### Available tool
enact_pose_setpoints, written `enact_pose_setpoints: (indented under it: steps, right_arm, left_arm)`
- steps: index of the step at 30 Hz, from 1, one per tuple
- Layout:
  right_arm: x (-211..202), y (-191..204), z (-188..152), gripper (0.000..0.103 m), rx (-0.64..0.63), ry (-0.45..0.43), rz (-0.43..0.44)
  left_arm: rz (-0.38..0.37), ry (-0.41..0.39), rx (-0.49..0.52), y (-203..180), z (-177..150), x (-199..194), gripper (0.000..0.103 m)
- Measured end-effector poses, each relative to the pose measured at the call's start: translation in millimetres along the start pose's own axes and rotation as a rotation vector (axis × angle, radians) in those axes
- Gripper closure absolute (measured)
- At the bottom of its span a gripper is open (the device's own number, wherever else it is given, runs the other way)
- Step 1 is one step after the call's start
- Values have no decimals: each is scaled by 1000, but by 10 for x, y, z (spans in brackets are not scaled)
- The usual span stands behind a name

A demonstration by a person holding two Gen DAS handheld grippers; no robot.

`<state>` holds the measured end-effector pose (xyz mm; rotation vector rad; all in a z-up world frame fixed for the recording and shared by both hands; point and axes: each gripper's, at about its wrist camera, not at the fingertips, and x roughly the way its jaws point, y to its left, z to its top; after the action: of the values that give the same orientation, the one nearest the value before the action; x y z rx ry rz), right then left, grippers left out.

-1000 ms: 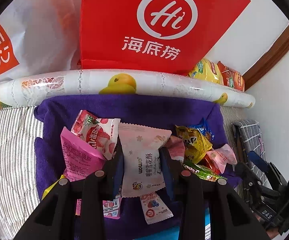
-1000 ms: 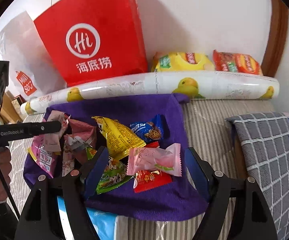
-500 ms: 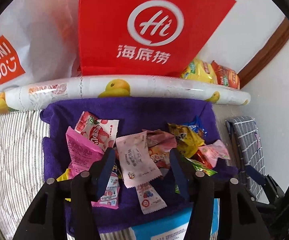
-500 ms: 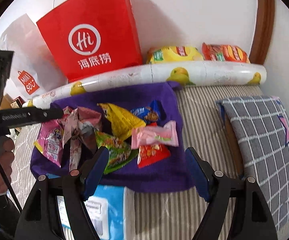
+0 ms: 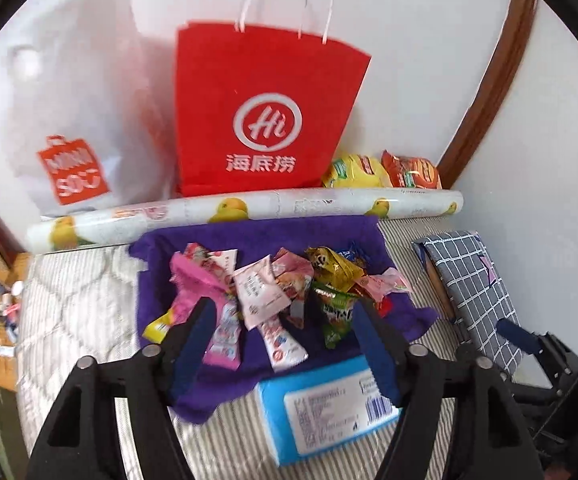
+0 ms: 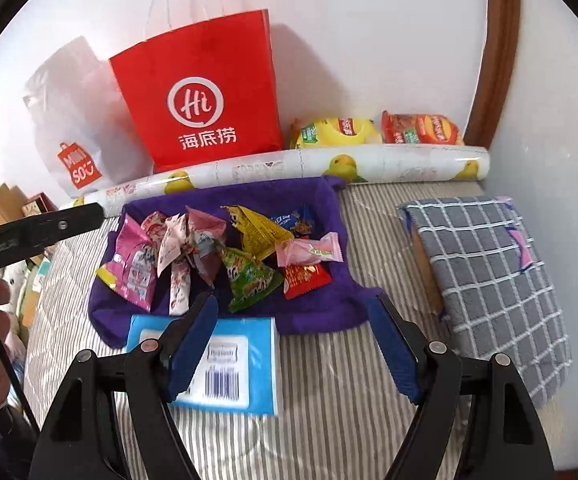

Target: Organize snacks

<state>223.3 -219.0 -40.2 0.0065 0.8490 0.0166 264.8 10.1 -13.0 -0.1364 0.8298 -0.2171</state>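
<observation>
Opening left gripper (image 5: 283, 322) fingers empty, right gripper (image 6: 293, 322) fingers wide, empty

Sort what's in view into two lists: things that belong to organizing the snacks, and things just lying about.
Belongs to the job:
- snack packets
- purple towel beneath them

Just lying about:
- red paper bag
- white plastic bag
- duck-print roll
- blue tissue pack
- grey checked cloth
- two noodle packs behind the roll

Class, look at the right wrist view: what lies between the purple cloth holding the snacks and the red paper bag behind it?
A long roll printed with yellow ducks lies between the purple cloth and the red paper bag. Both wrist views show it.
</observation>
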Motion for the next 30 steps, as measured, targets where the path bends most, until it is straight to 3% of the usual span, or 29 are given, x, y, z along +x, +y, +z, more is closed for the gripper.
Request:
enact_pose_setpoints:
  steps: [3,9,12,30]
  right_arm:
    - [-204,-22,-57,14,20,-29,-12]
    - [-620,-77,-299,11,58,-63,-40]
    - [-815,-91,-454,1,47,-95,-53]
    - [-1646,-342,-1468,0,63,-166,-54]
  left_arm:
    - [8,-29,4,-51,-167,-274,24]
    - [38,-110,23,-222,-567,-771,9]
    - [56,-140,20,-275,-766,-926,4]
    - [146,-221,30,-682,-1828,-1619,4]
